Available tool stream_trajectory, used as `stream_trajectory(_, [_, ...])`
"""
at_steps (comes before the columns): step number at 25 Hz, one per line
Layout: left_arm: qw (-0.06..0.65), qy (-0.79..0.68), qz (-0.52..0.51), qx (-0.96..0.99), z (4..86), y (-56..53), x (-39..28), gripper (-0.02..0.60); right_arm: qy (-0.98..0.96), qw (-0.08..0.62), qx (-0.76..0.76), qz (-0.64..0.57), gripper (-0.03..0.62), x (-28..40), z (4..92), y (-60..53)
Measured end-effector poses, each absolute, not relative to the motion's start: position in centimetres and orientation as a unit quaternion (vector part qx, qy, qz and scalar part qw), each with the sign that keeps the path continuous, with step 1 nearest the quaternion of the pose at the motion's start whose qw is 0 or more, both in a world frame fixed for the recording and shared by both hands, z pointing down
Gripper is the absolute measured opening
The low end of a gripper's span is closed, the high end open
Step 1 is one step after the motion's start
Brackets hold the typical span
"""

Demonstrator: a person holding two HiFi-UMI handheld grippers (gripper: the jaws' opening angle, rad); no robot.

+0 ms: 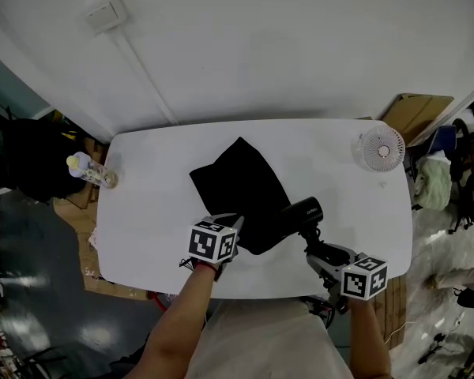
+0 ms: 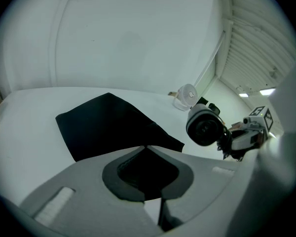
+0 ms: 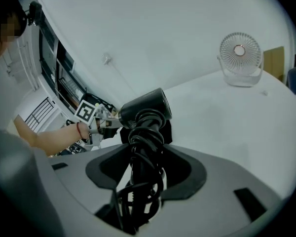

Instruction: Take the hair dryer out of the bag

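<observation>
A black bag (image 1: 241, 188) lies flat on the white table (image 1: 158, 212). My left gripper (image 1: 235, 226) is shut on the bag's near edge; in the left gripper view the dark fabric (image 2: 103, 125) runs into the closed jaws (image 2: 146, 149). A black hair dryer (image 1: 300, 213) hangs above the table just right of the bag, its barrel end at the bag's right edge. My right gripper (image 1: 314, 247) is shut on its handle. In the right gripper view the handle, wound with black cord, sits between the jaws (image 3: 143, 167) and the barrel (image 3: 145, 110) points away to the left.
A small white fan (image 1: 381, 148) stands at the table's far right corner. A plastic bottle (image 1: 91, 172) lies at the far left edge. A white wall runs behind the table. Boxes and clutter sit on the floor at both sides.
</observation>
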State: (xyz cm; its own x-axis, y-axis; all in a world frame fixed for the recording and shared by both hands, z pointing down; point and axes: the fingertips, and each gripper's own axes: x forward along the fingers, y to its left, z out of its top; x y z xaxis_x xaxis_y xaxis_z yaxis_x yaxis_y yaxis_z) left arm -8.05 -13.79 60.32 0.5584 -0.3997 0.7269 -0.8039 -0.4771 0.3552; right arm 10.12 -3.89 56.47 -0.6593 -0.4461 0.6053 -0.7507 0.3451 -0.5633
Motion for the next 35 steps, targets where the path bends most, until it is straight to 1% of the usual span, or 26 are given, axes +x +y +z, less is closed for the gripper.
stream_trajectory(6, [0.355,-0.371,0.29,0.808,60.7,-13.1,-8.2,0.017,-0.762,0.157,0.456,0.433,0.215,14.0,59.3,-7.9])
stream_trajectory(11, [0.355,-0.374,0.29,0.806,60.9,-12.9,-8.2,0.018,-0.739,0.177,0.491,0.427,0.215,15.9,62.2,-10.4])
stream_trajectory(23, [0.358,-0.378,0.287,0.804,61.0,-12.8,-8.1,0.018,-0.718,0.177,0.518,0.43,0.218,15.8,65.7,-12.3])
stream_trajectory(26, [0.357,-0.377,0.287,0.805,60.9,-12.8,-8.1,0.018,-0.717,0.188,0.521,0.422,0.227,15.8,65.9,-12.3])
stream_trajectory(28, [0.357,-0.377,0.287,0.805,60.8,-12.8,-8.1,0.018,-0.719,0.189,0.524,0.415,0.26,15.9,65.6,-12.6])
stream_trajectory(29, [0.357,-0.378,0.286,0.805,60.8,-12.8,-8.2,0.017,-0.72,0.191,0.527,0.41,0.267,16.1,65.3,-12.7])
stream_trajectory(35, [0.354,-0.374,0.284,0.809,60.7,-12.8,-8.2,0.018,-0.735,0.203,0.536,0.363,0.27,16.2,62.9,-12.6])
